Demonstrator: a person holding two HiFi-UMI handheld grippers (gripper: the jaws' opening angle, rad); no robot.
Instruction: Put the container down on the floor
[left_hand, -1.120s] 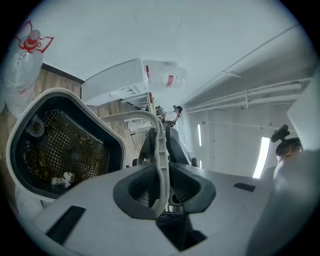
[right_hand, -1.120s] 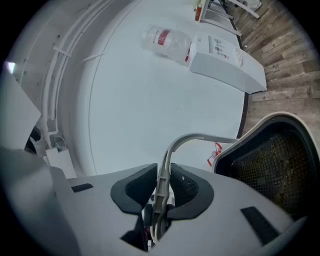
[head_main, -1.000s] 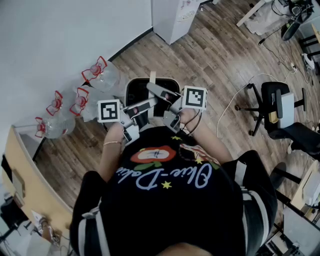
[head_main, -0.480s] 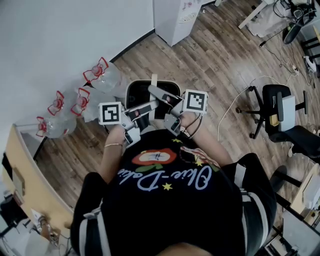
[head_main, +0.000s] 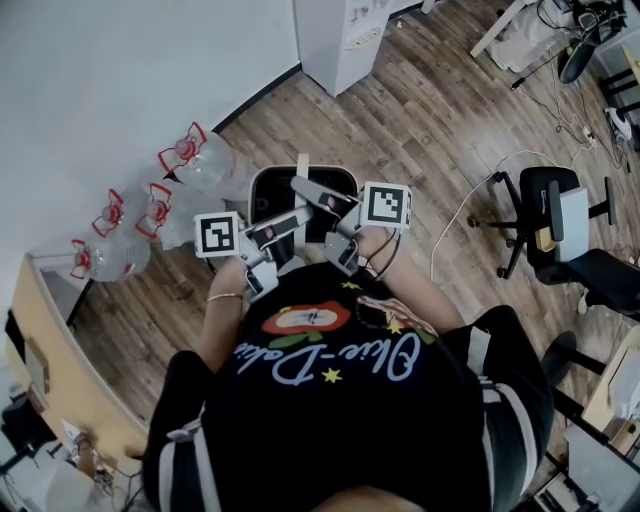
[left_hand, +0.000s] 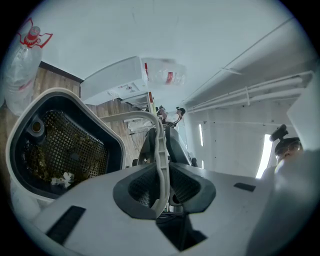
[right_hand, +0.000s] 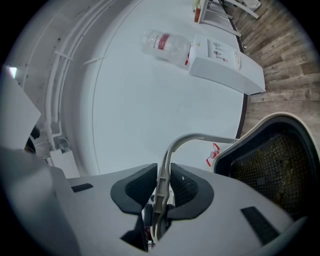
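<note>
The container (head_main: 268, 188) is a white bin with a black inside and a mesh basket (left_hand: 70, 150), hanging above the wood floor in front of the person. Its thin pale handle (head_main: 302, 163) arches over the opening. My left gripper (head_main: 283, 226) is shut on the handle (left_hand: 160, 165), which runs upright between the dark pads. My right gripper (head_main: 322, 197) is shut on the same handle (right_hand: 164, 172) from the other side. The bin's rim (right_hand: 260, 130) shows at the right of the right gripper view.
Three big water bottles with red caps (head_main: 188, 155) (head_main: 158, 207) (head_main: 108, 245) lie by the wall left of the bin. A white water dispenser (head_main: 338, 35) stands behind it. An office chair (head_main: 555, 215) and a floor cable (head_main: 470, 205) are at right, a wooden desk (head_main: 50, 340) at left.
Both grippers and the bin have drifted slightly lower in the head view, and the dispenser and bottles have slid a little left. Both grips on the handle are unchanged.
</note>
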